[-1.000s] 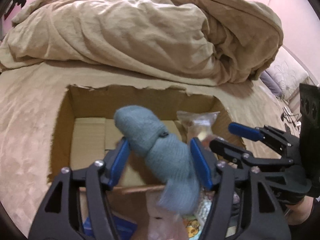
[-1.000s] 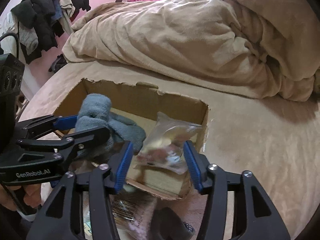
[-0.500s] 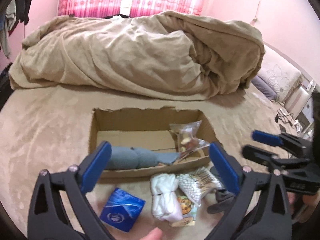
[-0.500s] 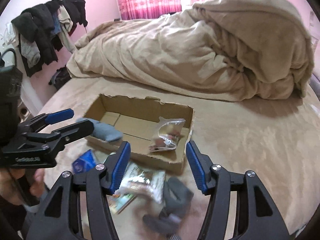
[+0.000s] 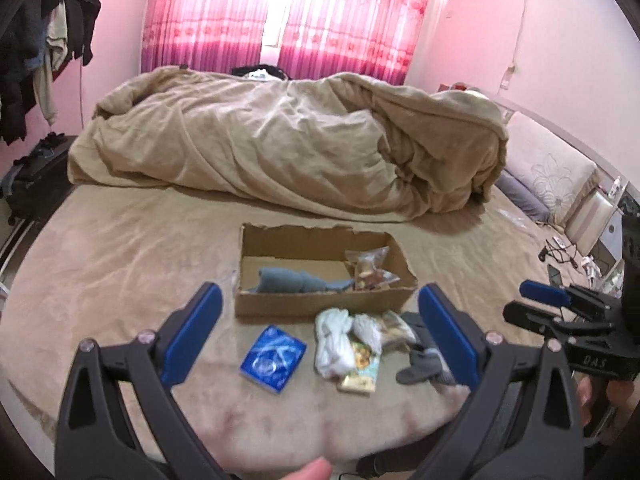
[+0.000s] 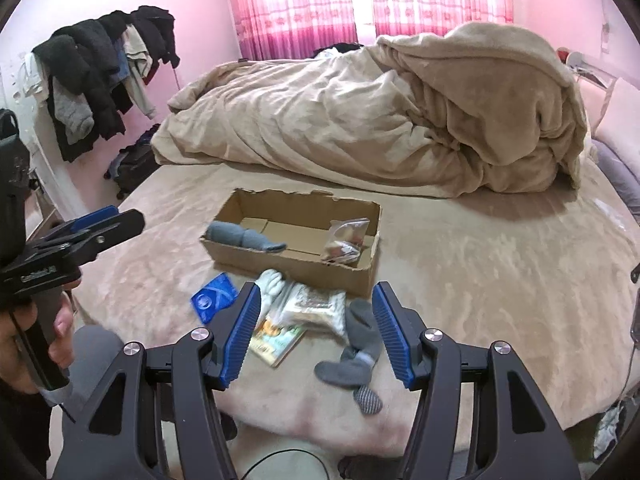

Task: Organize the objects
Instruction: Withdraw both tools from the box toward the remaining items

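A cardboard box [image 5: 320, 305] [image 6: 304, 266] stands on the bed. In it lie a rolled grey-blue sock [image 5: 296, 280] [image 6: 244, 237] and a clear snack bag [image 5: 370, 266] [image 6: 346, 240]. In front of the box lie a blue packet [image 5: 274, 358] [image 6: 212, 297], white socks [image 5: 332, 342] [image 6: 272, 286], snack packets [image 5: 362, 364] [image 6: 316, 308] and dark grey socks [image 5: 424, 362] [image 6: 358, 354]. My left gripper [image 5: 318, 334] is open and empty, held back from the box. My right gripper [image 6: 316, 334] is open and empty above the loose items.
A bunched beige duvet [image 5: 300, 148] [image 6: 380, 120] covers the far half of the bed. Clothes hang on a rack [image 6: 100, 76] at the left wall. A suitcase [image 5: 32, 176] stands beside the bed. Pillows [image 5: 552, 172] lie at the right.
My left gripper let go of the grey-blue sock, which now lies in the box. Both grippers opened and drew back and up from the box.
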The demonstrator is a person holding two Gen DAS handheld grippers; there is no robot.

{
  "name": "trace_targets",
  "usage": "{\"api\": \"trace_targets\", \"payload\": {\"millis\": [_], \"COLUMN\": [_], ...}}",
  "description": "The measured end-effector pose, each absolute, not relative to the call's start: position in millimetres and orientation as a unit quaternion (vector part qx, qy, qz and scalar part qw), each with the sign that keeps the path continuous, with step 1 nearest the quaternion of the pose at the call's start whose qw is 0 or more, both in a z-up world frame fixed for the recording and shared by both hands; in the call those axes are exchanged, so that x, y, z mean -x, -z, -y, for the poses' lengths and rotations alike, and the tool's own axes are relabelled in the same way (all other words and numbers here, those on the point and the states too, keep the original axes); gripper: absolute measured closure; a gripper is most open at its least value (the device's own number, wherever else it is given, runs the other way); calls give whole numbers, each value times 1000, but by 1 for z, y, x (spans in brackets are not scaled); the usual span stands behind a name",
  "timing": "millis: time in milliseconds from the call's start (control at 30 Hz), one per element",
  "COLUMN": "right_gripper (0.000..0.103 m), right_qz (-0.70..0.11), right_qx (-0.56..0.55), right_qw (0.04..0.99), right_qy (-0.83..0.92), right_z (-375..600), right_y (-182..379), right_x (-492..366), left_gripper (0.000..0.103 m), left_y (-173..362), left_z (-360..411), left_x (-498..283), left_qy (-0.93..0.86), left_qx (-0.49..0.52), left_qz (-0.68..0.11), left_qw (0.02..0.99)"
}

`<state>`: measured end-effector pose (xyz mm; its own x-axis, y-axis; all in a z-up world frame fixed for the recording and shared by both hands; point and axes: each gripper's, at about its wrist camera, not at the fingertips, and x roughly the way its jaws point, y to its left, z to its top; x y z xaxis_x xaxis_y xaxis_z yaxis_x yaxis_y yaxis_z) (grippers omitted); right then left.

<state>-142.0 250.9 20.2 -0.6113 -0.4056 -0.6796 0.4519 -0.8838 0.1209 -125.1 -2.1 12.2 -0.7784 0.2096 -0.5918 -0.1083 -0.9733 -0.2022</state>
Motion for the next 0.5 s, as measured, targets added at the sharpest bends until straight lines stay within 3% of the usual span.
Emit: {"api": "trace_targets", "payload": {"millis": [167,300,500], "right_gripper": [35,29,29], "right_qz": [-38,-34,-38], "right_qx": [-362,-357,-389], "right_qw": [240,240,226], "right_qy": [900,902,892], "right_z": [-253,-258,-264], "right_y": [-31,-25,8], "right_x": [116,106,114], "left_gripper": [3,1,1], "left_y": [-10,24,74], "left_z": [3,3,-3], "left_x": [91,79,82], "left_qy": [-942,-931,-917], "left_qx": [318,347,386], "left_qz": [71,94,90], "left_qw": [77,68,53]}}
